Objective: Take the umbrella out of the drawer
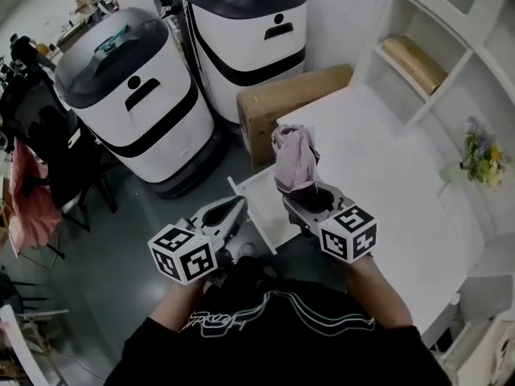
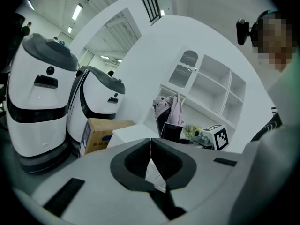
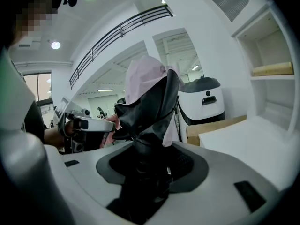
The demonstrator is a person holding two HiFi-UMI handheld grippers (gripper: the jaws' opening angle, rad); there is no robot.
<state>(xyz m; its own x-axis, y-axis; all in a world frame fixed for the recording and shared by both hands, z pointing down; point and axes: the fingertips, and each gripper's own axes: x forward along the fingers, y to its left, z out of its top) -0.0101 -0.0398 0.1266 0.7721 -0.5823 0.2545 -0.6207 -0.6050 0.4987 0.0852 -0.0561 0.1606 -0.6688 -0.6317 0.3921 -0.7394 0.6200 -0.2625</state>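
A folded pink umbrella (image 1: 294, 159) with a black inner side stands upright in my right gripper (image 1: 310, 195), which is shut on its lower end. It is held in the air over the front corner of the white cabinet (image 1: 386, 167), above the pulled-out white drawer (image 1: 256, 203). In the right gripper view the umbrella (image 3: 150, 102) rises from between the jaws of the right gripper (image 3: 147, 170). My left gripper (image 1: 232, 211) hovers to the left of the drawer, shut with nothing in it. In the left gripper view its pads (image 2: 140, 153) meet at the tip, and the umbrella (image 2: 171, 110) shows beyond.
Two large white-and-black machines (image 1: 137, 103) (image 1: 249, 30) stand on the floor to the left. A cardboard box (image 1: 282, 107) sits beside the cabinet. White shelves (image 1: 402, 22) hold a tan bundle (image 1: 414, 63). Flowers (image 1: 483, 155) stand at the right.
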